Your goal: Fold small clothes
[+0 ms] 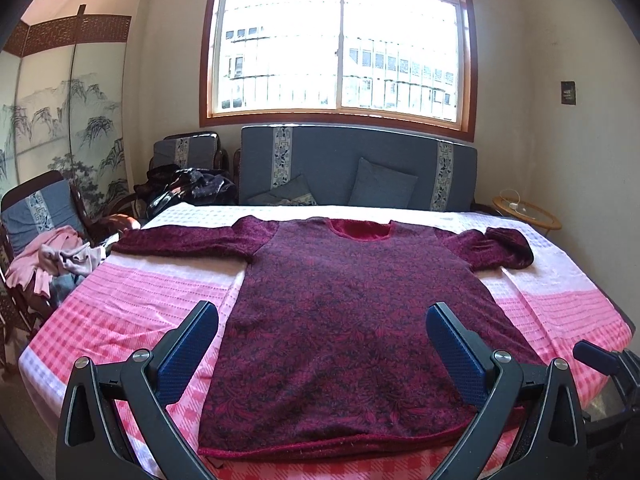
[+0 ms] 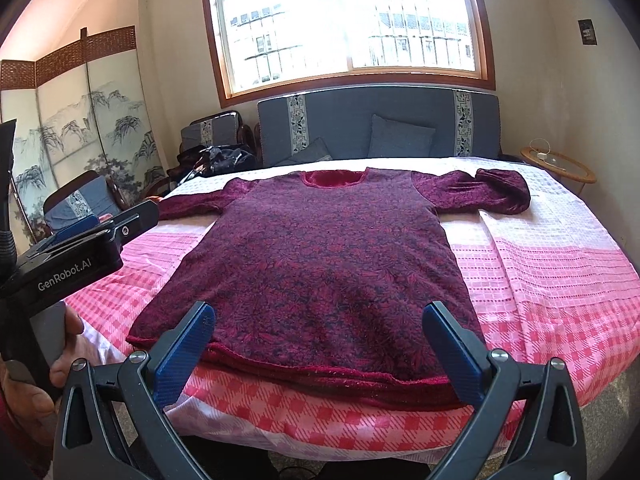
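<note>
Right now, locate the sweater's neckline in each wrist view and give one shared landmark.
Left wrist: neckline upper centre, far end of the sweater.
Right wrist: neckline upper centre, slightly left.
Shared landmark: window directly above it.

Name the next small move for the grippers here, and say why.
Probably the left gripper reaches for the left sleeve to fold it inward: the maroon sweater lies flat on the pink blanket, sleeves spread, and both grippers, including the right gripper, are open and empty.
</note>
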Demonstrator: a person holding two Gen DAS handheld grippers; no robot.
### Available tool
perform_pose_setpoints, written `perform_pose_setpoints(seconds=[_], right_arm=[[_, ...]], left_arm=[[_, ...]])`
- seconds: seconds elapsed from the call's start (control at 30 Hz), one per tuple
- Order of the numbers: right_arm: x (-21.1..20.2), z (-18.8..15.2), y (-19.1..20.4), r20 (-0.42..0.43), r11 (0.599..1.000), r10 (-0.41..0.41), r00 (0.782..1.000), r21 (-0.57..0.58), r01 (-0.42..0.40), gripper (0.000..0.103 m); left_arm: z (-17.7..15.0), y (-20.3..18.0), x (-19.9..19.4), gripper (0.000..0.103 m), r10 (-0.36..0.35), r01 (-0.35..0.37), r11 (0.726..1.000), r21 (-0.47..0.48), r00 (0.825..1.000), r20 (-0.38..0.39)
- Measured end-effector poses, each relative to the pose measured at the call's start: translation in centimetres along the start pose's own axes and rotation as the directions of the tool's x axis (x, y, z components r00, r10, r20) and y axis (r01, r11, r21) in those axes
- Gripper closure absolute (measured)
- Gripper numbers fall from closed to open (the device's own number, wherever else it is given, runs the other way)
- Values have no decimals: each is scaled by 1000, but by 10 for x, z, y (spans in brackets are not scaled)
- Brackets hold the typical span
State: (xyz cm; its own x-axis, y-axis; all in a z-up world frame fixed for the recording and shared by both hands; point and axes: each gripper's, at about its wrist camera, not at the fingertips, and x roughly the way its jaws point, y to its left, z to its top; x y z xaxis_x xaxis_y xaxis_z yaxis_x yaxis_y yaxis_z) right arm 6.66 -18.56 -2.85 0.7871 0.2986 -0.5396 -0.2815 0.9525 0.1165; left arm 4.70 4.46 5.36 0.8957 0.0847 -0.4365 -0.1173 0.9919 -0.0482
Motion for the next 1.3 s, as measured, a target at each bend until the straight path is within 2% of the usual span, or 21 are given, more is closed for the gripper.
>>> perform_pose_setpoints(seconds=[0.2,0.33,0.73,0.93,1.07,1.2,1.23,1.3], right_arm=[[22,4,-13,-48,998,12,999,68,-9,0],[32,7,-15,-63,998,-8,998,55,11,0],[80,21,-34,-145,998,-17,989,62,26,0],[105,34,-58,-178,995,-46,983,77,60,1],[123,50,-90,-186,990,-97,978,79,113,2],[148,76,-140,-187,977,-166,968,99,187,11],[154,84,-157,-190,974,-158,969,129,185,14],[166,100,-194,-176,960,-87,981,248,130,16]], left_arm=[[-11,-5,24,0,-14,14,1000,5,997,-75],[-18,-11,37,0,-13,16,999,30,994,-106],[-13,-21,72,0,10,-2,998,68,992,-129],[-1,-23,91,0,9,1,997,77,991,-130],[7,-27,106,0,-1,11,997,76,991,-135],[14,-31,128,0,-11,22,997,76,989,-147],[15,-32,134,0,-10,22,997,76,988,-151],[16,-34,146,0,-6,18,997,75,987,-159]])
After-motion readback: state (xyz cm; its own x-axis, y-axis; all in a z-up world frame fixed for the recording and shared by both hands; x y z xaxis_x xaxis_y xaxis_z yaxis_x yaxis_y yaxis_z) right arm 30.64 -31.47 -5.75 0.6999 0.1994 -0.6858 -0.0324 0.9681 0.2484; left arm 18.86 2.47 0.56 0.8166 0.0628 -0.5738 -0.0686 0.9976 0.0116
